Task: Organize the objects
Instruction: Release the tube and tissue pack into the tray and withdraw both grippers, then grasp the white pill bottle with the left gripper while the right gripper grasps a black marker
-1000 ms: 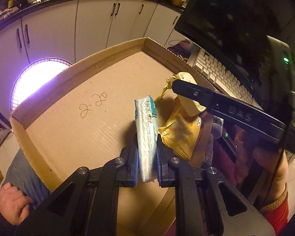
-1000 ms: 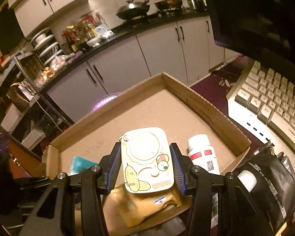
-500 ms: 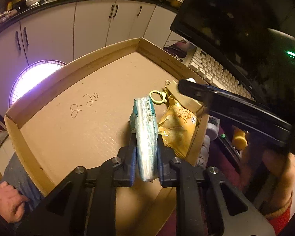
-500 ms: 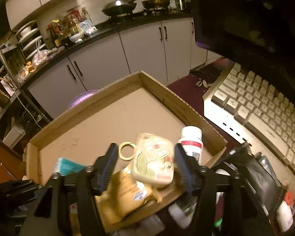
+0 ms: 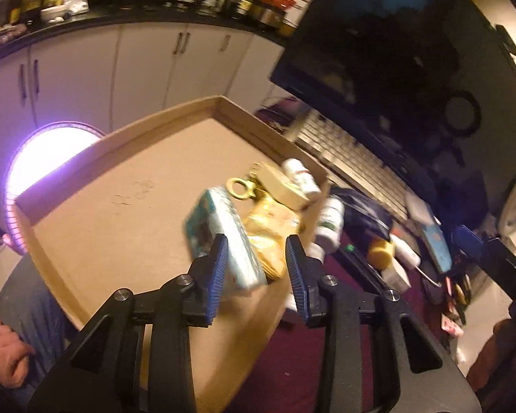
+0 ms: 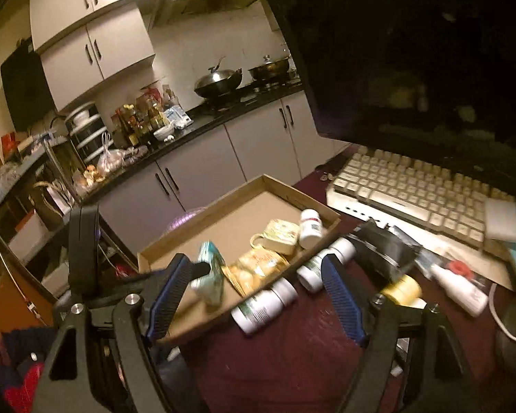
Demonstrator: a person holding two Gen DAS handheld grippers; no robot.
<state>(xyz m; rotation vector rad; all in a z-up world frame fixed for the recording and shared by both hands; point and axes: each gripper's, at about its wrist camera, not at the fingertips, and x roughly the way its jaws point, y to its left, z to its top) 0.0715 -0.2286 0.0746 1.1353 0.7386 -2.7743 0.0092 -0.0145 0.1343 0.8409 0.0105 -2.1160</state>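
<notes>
A shallow cardboard tray [image 5: 120,213] [image 6: 237,206] holds a teal tissue pack [image 5: 223,237] [image 6: 210,272], a yellow snack bag [image 5: 275,227] [image 6: 258,268], a cream case with a yellow ring [image 5: 282,186] [image 6: 278,235] and a white bottle with a red label [image 5: 301,177] [image 6: 311,223]. My left gripper [image 5: 258,268] is open just above the tissue pack, which leans loose between its jaws. My right gripper [image 6: 258,296] is open, empty and pulled back above the tray's near edge.
White bottles [image 6: 265,306] [image 6: 326,263] lie on the dark red tabletop by the tray, next to a black pouch [image 6: 385,251], a yellow-capped jar [image 6: 400,289] and a small white bottle [image 6: 461,289]. A beige keyboard [image 6: 423,192] and a dark monitor [image 6: 412,51] stand at right.
My left gripper opened and let go of the tissue pack. My right gripper released the cream case into the tray, opened wide and drew back and up.
</notes>
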